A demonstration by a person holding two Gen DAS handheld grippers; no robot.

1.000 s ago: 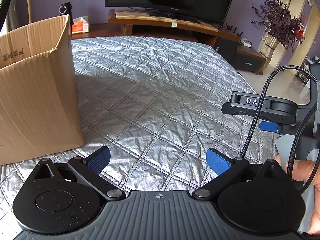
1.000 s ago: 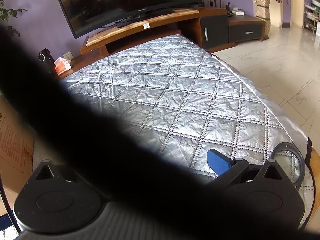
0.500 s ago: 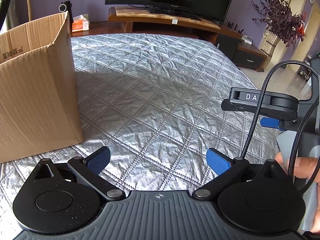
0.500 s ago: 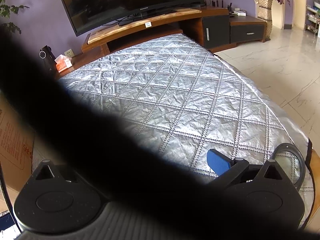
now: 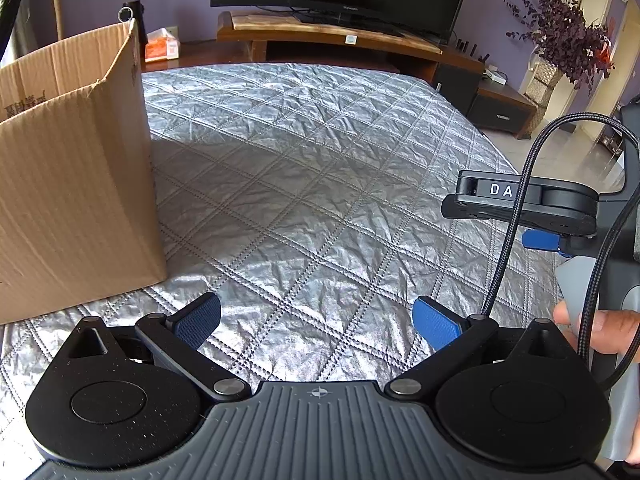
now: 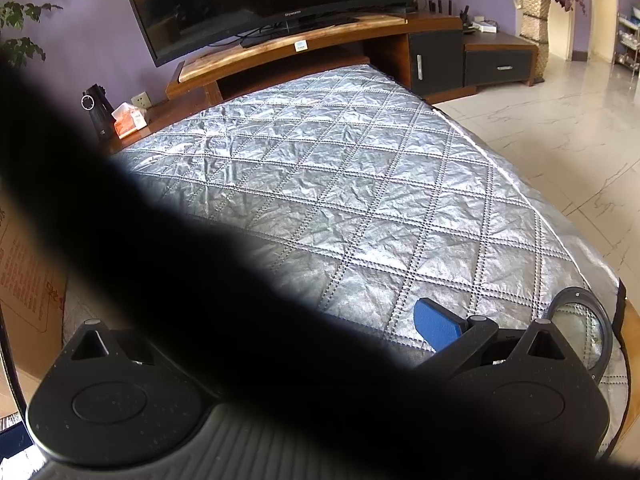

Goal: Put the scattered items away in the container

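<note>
The left hand-held gripper (image 5: 316,320), its ribbed blue pads spread wide and empty, hovers over the crinkled silver quilted tabletop (image 5: 320,184). A corrugated cardboard box (image 5: 76,184) stands at left. The right hand-held gripper (image 5: 536,216) is half hidden, so its spread cannot be told; a round magnifying glass (image 6: 580,328) lies beside it.

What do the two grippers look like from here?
Left gripper: black ribbed body, two round black discs, black link arms with blue textured pads. Right gripper: same black build and blue pads, white letters "DA" on its side, a braided black cable looping past it.
</note>
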